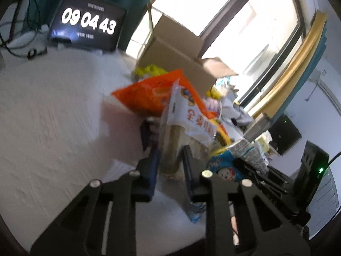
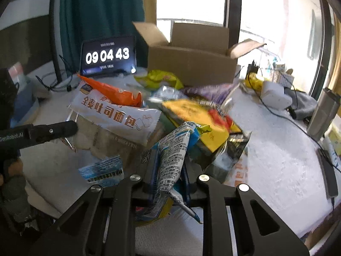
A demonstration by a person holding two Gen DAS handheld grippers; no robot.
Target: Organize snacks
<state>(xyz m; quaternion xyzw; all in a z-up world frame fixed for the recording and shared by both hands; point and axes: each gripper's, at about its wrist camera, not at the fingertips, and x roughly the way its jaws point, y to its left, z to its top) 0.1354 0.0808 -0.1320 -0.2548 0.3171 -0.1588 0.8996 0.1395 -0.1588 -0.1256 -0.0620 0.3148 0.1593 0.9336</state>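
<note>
Snacks lie heaped mid-table before the cardboard box. The left gripper pinches the bread bag, lifting its near end; the right gripper clamps a blue-and-white packet. The orange bag resting on the bread could slide off as it tilts.

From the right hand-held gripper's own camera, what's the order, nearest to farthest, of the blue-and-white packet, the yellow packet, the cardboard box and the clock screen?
1. Blue-and-white packet: between the right hand-held gripper fingers.
2. Yellow packet: just beyond, slightly right.
3. Cardboard box and clock screen: both at the back, too close to call.
</note>
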